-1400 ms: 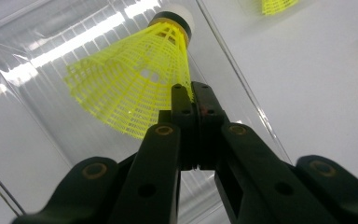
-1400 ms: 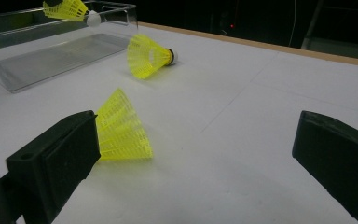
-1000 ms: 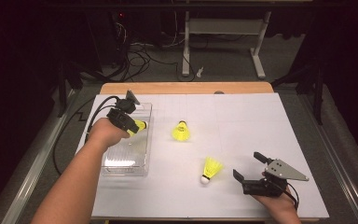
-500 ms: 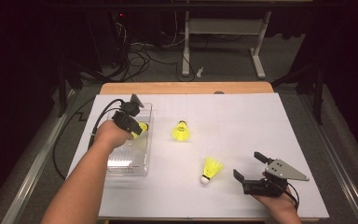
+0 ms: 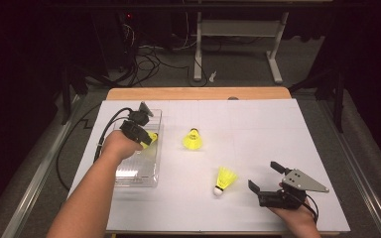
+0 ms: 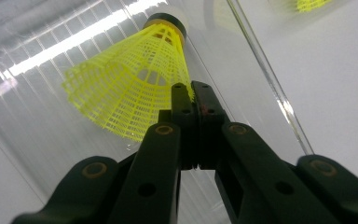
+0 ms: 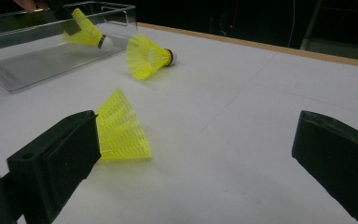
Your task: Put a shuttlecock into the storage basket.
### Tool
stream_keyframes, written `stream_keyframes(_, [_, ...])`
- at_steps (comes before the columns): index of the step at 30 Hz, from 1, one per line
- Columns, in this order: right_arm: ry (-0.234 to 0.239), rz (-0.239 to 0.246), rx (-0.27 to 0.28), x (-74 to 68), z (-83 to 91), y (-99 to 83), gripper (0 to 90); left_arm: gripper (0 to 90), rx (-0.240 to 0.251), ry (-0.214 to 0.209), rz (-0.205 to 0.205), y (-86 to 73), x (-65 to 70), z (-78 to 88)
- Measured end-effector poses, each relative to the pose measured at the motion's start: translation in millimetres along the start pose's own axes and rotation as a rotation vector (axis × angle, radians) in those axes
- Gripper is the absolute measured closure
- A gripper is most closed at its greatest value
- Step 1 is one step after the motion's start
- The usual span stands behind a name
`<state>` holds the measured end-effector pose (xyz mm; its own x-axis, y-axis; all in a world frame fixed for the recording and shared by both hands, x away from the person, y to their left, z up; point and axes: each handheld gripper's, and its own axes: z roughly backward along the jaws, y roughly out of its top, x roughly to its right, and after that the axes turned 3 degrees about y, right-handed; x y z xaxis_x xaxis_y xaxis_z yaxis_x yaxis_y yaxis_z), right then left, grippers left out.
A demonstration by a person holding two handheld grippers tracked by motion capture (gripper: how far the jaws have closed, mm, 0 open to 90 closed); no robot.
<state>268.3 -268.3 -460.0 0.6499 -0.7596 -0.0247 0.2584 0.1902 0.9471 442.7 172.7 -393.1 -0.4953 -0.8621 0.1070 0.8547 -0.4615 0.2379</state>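
My left gripper (image 5: 146, 138) is shut, its jaws (image 6: 193, 93) pinching the skirt rim of a yellow shuttlecock (image 6: 130, 79). It holds that shuttlecock (image 7: 86, 30) inside the far end of a clear plastic box (image 5: 136, 171), cork pointing away from me. I cannot tell whether the cork touches the box floor. Two more yellow shuttlecocks lie on the white table: one at mid-table (image 5: 192, 140), one nearer the front (image 5: 224, 179). My right gripper (image 5: 265, 176) rests open at the front right, and the nearer shuttlecock (image 7: 121, 130) lies just beyond its left pad (image 7: 56, 158).
The clear box (image 7: 37, 60) stands lengthwise at the table's left side. White paper (image 5: 278, 134) covers the tabletop, with a wooden edge (image 5: 198, 93) at the back. A black cable (image 5: 104, 129) trails from the left gripper off the table's left edge.
The left hand has shifted slightly nearer and lower over the box with the shuttlecock still pinched. The right gripper has not moved.
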Motion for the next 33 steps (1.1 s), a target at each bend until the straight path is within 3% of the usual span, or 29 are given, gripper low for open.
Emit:
stream_keyframes(8, [-0.001, -0.001, 0.004, 0.4, 0.6, 0.1, 1.6, 88.7, -0.01, -0.026, -0.001, -1.2, 1.2, -5.6])
stream_keyframes(33, [0.002, 0.001, -0.001, -0.9, -0.6, 0.1, 1.8, 83.6, -0.054, -0.039, -0.017, -13.0, 3.6, -22.9])
